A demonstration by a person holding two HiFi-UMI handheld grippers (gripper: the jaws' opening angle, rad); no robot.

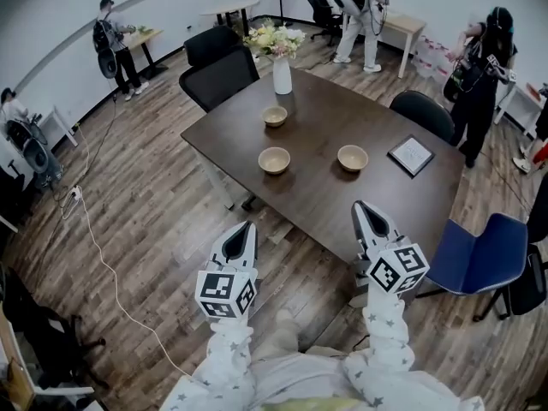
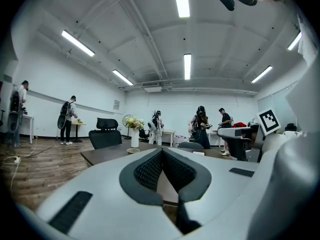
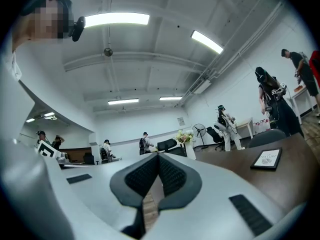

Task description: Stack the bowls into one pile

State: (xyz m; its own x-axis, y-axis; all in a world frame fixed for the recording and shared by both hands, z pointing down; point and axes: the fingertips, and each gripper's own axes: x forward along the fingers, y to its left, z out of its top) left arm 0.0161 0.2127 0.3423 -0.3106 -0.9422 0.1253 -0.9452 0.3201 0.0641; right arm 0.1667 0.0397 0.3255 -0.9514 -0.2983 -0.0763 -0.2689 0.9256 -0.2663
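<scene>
Three tan bowls sit apart on the dark brown table: a far bowl, a near-left bowl and a near-right bowl. My left gripper hangs over the floor just short of the table's near edge, shut and holding nothing. My right gripper reaches just over the table's near edge, also shut and holding nothing. In the left gripper view the closed tips point at the table, with one bowl showing beyond them. In the right gripper view the pads meet at the tip.
A white vase of flowers stands at the table's far end and a framed card lies on its right side. Black chairs, a dark chair and a blue chair ring the table. Several people stand farther off. A white cable runs across the floor.
</scene>
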